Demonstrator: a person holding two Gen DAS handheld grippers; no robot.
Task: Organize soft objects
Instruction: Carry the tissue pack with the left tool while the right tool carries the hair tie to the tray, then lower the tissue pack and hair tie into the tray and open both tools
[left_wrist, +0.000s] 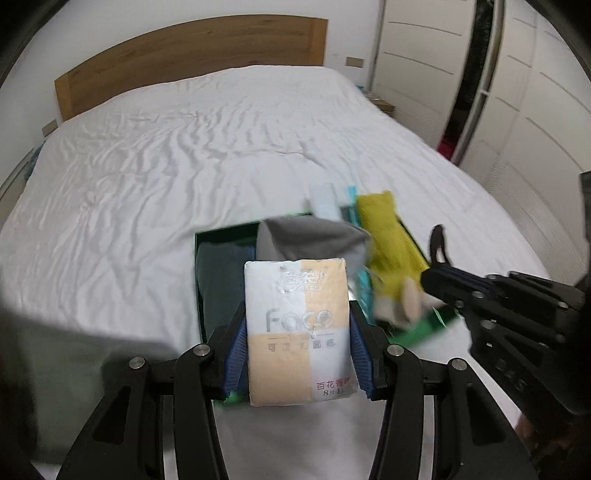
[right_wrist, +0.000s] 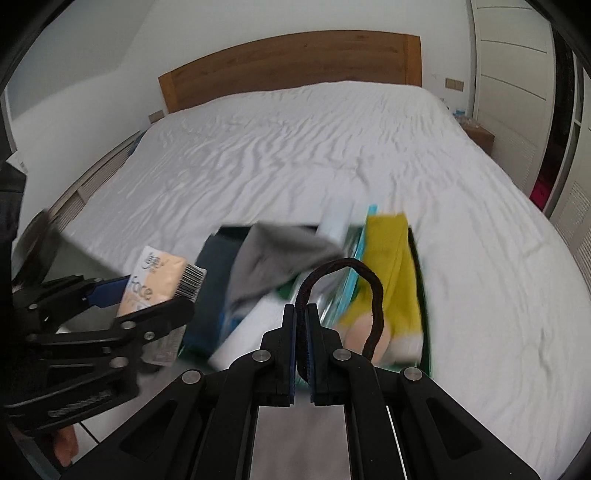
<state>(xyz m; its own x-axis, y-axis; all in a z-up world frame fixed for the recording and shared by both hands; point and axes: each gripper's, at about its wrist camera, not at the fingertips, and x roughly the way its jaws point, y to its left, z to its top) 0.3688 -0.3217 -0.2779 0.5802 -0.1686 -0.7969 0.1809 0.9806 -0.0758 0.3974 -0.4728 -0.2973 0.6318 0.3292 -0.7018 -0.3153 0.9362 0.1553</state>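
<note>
Over at nine o'clock, the left gripper (left_wrist: 297, 354) has its blue pads (left_wrist: 236, 354) pressed on both sides of a tissue pack (left_wrist: 297, 328) printed "Face", holding it up above the near edge of the white bed (left_wrist: 184, 155). Toward twelve o'clock from it sits a green box (right_wrist: 419, 258) on the sheet, stuffed with a dark blue cloth (left_wrist: 221, 284), a grey cloth (right_wrist: 273, 254) and a yellow plush toy (right_wrist: 388, 273), all blurred. At three o'clock, the right gripper (right_wrist: 303, 321) is pinched tight on a thin black looped cord (right_wrist: 343, 269), hovering just above the box.
</note>
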